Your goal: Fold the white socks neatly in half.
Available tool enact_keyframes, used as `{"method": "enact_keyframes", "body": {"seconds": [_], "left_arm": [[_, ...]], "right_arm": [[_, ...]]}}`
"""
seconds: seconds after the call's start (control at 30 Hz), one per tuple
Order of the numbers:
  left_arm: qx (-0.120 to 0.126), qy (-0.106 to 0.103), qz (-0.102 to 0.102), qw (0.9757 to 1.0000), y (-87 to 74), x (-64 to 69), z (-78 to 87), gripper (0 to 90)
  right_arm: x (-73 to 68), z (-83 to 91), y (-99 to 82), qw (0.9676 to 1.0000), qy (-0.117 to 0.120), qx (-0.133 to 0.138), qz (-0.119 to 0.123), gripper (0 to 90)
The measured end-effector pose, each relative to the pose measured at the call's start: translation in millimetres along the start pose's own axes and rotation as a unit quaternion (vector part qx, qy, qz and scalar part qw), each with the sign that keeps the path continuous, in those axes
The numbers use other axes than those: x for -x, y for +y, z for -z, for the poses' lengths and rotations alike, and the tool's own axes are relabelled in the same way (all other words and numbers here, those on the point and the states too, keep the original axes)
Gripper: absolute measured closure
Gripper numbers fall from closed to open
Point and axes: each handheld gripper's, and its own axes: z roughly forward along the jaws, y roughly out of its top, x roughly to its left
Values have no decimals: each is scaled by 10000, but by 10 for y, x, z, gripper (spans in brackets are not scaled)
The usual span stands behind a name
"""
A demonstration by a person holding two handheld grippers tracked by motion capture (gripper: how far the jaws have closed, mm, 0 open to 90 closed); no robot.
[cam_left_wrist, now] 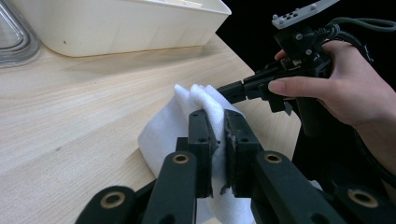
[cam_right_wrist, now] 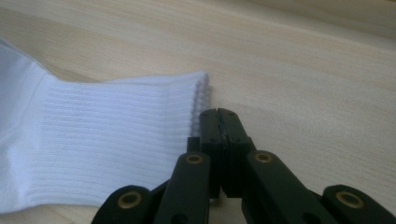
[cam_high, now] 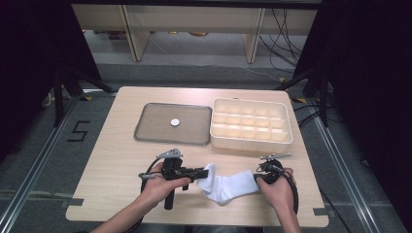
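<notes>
A white sock (cam_high: 226, 187) lies across the wooden table near its front edge, between my two grippers. My left gripper (cam_high: 203, 172) is shut on the sock's left end. In the left gripper view white cloth (cam_left_wrist: 163, 130) is pinched between the black jaws of that gripper (cam_left_wrist: 218, 126). My right gripper (cam_high: 256, 178) is at the sock's right end, low over the table. In the right gripper view its jaws (cam_right_wrist: 219, 114) are pressed together with no cloth between them, and the ribbed cuff (cam_right_wrist: 93, 140) lies just beside the left jaw. The right gripper (cam_left_wrist: 226, 88) touches the sock's far end.
A flat grey tray (cam_high: 155, 131) with a small white disc (cam_high: 175, 122) on it sits behind the sock. To its right stands a cream box (cam_high: 252, 141) divided into several compartments, also seen as a cream wall (cam_left_wrist: 116, 28). Bare wood lies left of the hands.
</notes>
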Motion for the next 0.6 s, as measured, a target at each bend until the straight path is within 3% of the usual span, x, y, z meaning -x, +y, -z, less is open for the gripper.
{"method": "enact_keyframes", "body": {"seconds": [0.3,0.33,0.4,0.47,0.5,0.6], "left_arm": [[-10,-1,33,10000,-2,-5,-29,822],[-14,-21,16,10000,-1,1,-35,822],[-32,-11,18,10000,0,17,-42,822],[-10,-39,12,10000,-2,21,-57,822],[-10,-78,-10,10000,-3,15,-61,822],[-19,-50,-66,10000,-7,9,-64,821]], "right_arm": [[-43,-26,-5,10000,9,24,-30,900],[-37,-38,1,9997,29,108,194,900],[-76,-31,1,9999,31,51,86,900],[-83,-39,-4,9998,63,89,167,900],[-102,-29,-6,10000,57,-13,54,900],[-111,-42,-4,9999,81,-15,100,900]]}}
